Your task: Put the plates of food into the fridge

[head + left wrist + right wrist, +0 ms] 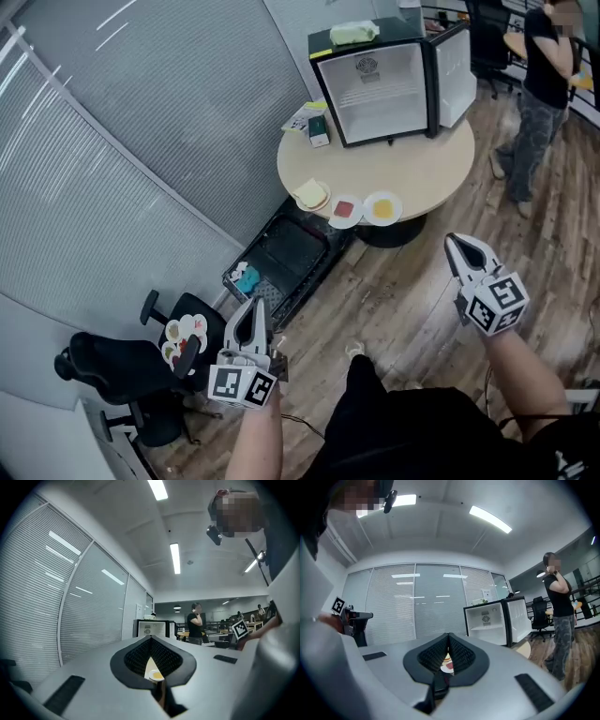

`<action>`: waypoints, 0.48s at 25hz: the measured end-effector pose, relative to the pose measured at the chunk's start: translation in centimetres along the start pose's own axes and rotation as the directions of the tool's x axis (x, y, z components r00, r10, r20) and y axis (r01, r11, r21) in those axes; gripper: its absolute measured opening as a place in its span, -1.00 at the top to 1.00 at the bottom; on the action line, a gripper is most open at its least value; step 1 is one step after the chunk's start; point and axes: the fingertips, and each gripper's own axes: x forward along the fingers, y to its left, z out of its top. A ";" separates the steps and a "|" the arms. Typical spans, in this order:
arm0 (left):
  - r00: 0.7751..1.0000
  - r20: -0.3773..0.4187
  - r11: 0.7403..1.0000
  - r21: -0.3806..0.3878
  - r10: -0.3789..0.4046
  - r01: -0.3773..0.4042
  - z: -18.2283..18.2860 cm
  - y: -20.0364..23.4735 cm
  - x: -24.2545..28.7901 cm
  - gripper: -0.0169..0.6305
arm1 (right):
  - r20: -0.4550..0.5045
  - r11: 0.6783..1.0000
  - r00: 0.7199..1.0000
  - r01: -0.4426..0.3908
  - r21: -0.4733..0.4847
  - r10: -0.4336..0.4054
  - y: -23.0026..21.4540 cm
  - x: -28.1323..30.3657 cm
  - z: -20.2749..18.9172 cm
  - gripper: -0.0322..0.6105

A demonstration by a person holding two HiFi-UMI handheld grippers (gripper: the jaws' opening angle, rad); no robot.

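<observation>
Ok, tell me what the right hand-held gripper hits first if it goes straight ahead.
Likely the round table, near the plate with red food; the way up to it looks free. Height is unclear, so it may pass over the rim.

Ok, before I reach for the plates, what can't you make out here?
- Food on the three plates: too small in the head view; each gripper view shows only a sliver past its shut jaws.
- Atop the fridge, the pale bundle: too small to identify.
- Behind the fridge, the table: hidden by it.
</observation>
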 end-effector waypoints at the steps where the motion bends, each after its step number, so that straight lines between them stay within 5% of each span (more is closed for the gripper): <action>1: 1.000 -0.001 1.000 -0.001 -0.011 0.011 -0.2 1.0 1.1 0.94 | -0.002 1.000 1.000 0.013 -0.002 -0.013 0.0 1.2 0.0 0.89; 12: 0.983 0.007 0.983 -0.003 -0.181 0.181 -1.3 12.7 13.2 0.94 | -0.077 0.980 0.977 0.199 0.002 -0.198 0.3 13.3 -2.7 0.89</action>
